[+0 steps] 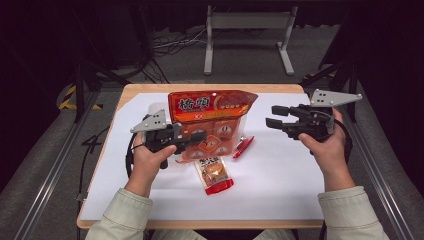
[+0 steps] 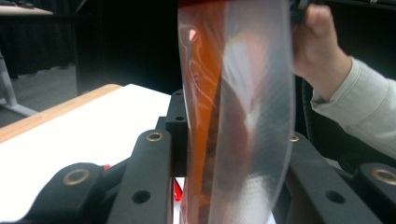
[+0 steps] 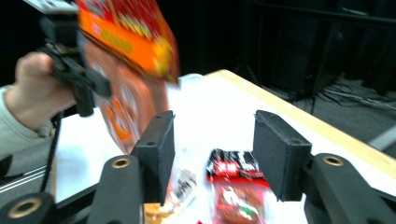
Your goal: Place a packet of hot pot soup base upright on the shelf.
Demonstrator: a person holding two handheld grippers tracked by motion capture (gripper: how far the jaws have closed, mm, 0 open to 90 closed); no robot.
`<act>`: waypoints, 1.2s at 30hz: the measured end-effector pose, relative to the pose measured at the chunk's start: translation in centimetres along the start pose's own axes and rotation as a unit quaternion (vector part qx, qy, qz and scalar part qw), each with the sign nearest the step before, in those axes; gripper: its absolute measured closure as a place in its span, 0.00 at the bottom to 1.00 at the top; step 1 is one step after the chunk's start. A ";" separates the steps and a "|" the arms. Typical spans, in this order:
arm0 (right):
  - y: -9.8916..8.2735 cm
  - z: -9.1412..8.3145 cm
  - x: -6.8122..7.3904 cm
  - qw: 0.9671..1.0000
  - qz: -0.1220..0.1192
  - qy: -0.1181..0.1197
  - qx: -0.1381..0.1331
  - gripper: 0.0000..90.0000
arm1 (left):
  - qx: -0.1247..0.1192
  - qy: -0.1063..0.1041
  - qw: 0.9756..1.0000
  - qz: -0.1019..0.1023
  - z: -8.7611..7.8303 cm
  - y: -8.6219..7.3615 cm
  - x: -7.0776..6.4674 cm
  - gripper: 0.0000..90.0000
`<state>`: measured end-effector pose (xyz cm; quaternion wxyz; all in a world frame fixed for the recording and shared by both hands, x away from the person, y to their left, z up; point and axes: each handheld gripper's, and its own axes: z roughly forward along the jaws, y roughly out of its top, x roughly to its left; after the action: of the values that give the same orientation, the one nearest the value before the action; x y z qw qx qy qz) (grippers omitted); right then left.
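1. A white table point(image 1: 280, 190) lies in front of you, and every place below is given from the big orange snack bag on it.
2. The orange snack bag point(image 1: 212, 117) stands upright near the table's middle, its lower half clear plastic (small packets show inside).
3. Your left gripper point(image 1: 192, 137) is clamped on the bag's left lower part, the film pinched between both jaws.
4. Your right gripper point(image 1: 274, 116) hovers to the right of the bag, well apart, its jaws parted with nothing between them.
5. One small packet point(image 1: 216, 174) lies flat just in front of the bag.
6. A thin red packet point(image 1: 243, 147) lies at the bag's right front corner.
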<state>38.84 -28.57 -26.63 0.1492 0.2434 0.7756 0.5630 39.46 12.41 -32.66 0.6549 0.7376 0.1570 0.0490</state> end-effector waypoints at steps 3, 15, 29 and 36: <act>-1.4 -0.6 -0.6 1.000 0.015 -0.011 0.009 0.53 | 0.000 0.011 1.000 0.006 -0.4 0.4 0.0 0.79; -8.4 -2.8 -2.5 0.995 0.077 -0.060 0.016 0.50 | -0.022 0.031 0.999 -0.002 -1.6 1.3 0.8 0.79; -10.4 -2.7 -3.6 0.991 0.091 -0.083 0.049 0.51 | -0.037 0.051 0.998 -0.008 -2.4 3.0 2.5 0.79; -10.8 -3.0 -3.8 0.991 0.107 -0.066 0.042 0.55 | -0.040 0.068 0.997 -0.019 -2.9 3.5 4.5 0.79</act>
<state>38.31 -35.70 -36.04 0.1287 0.3681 0.7562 0.5255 43.47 16.20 -29.42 0.6726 0.7026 0.2129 0.0929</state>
